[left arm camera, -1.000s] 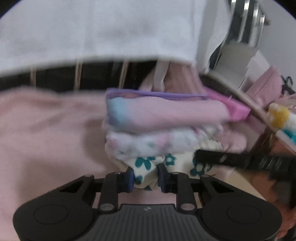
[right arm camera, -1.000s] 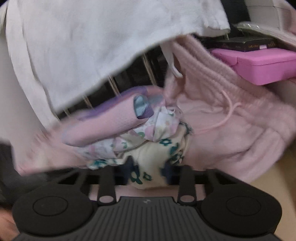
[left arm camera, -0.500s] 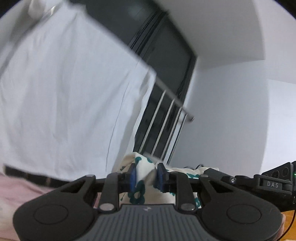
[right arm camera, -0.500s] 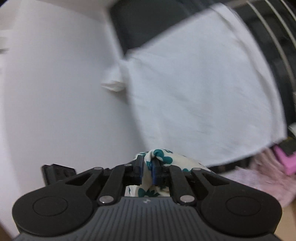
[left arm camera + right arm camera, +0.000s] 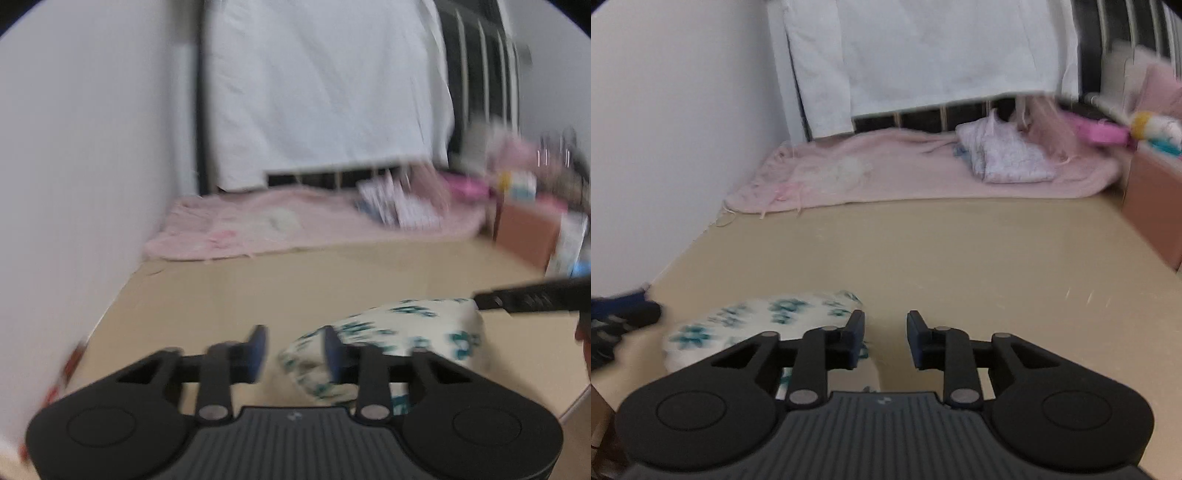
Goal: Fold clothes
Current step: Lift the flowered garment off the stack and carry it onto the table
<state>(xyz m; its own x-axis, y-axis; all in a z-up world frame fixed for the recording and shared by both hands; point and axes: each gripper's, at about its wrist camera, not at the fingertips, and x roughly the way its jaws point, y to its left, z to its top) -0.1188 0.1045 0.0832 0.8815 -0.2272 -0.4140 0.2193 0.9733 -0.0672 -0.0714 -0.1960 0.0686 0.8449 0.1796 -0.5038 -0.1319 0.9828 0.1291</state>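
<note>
A cream garment with teal flowers [image 5: 391, 332] lies bunched on the tan table surface [image 5: 258, 280]. My left gripper [image 5: 293, 349] is at the bundle's left end, its jaws opening, the cloth's edge lying by the right pad and nothing pressed between the pads. In the right wrist view the same garment [image 5: 764, 317] sits left of my right gripper [image 5: 885, 339], whose jaws are opening with only bare table between them. The right gripper's finger [image 5: 532, 295] shows dark at the garment's far right end. A stack of folded clothes [image 5: 1004, 155] rests on a pink blanket at the back.
A pink blanket [image 5: 868, 173] covers the back of the table, under a hanging white cloth [image 5: 942, 48]. A white wall [image 5: 665, 129] runs along the left. A brown box [image 5: 1152, 206] and pink items [image 5: 1100, 133] stand at the right.
Both grippers carried the floral garment away from the stack at the back to the near table and let go of it. Their jaws went from shut on the cloth to apart.
</note>
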